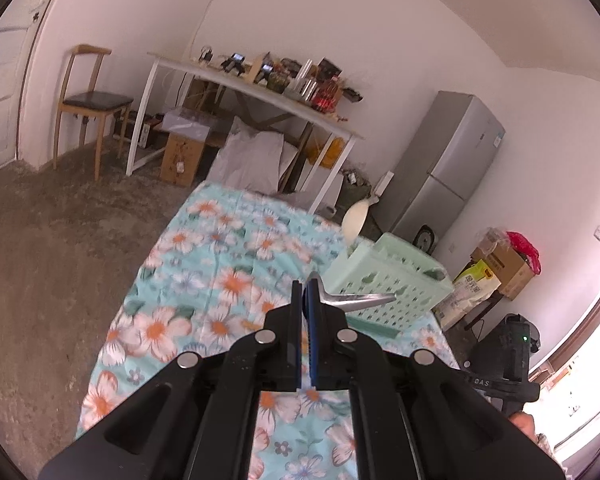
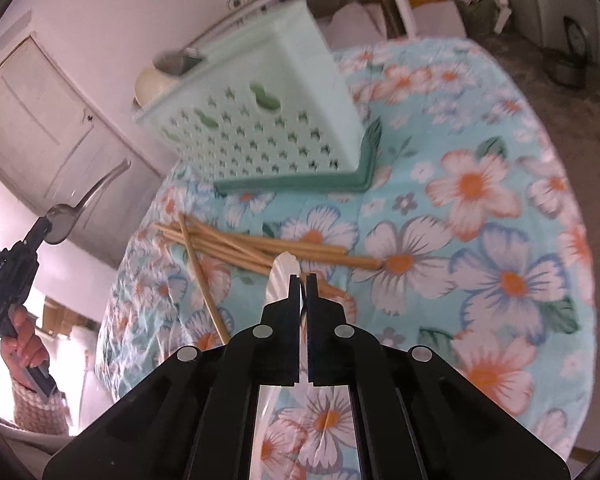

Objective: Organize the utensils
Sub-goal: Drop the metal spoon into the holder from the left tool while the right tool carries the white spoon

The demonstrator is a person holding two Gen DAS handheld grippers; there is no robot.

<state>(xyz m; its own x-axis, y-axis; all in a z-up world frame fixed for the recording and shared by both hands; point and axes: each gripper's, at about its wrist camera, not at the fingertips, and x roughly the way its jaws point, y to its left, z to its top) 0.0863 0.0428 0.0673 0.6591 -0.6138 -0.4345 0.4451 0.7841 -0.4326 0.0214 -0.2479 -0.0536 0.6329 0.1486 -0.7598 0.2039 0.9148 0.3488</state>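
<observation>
My left gripper (image 1: 306, 286) is shut on a metal spoon (image 1: 356, 300), held in the air left of the mint-green perforated basket (image 1: 388, 284); the spoon's handle points right toward it. The same gripper and spoon (image 2: 66, 216) show at the left of the right wrist view. My right gripper (image 2: 304, 280) is shut on a white plastic spoon (image 2: 278, 284), above several wooden chopsticks (image 2: 260, 246) lying on the floral cloth. A white ladle (image 1: 356, 220) stands in the basket (image 2: 260, 120).
The table has a blue floral cloth (image 2: 480, 220). Beyond it stand a white cluttered desk (image 1: 260, 88), a wooden chair (image 1: 88, 104), a grey fridge (image 1: 444, 168) and cardboard boxes (image 1: 500, 264). The floor is bare concrete.
</observation>
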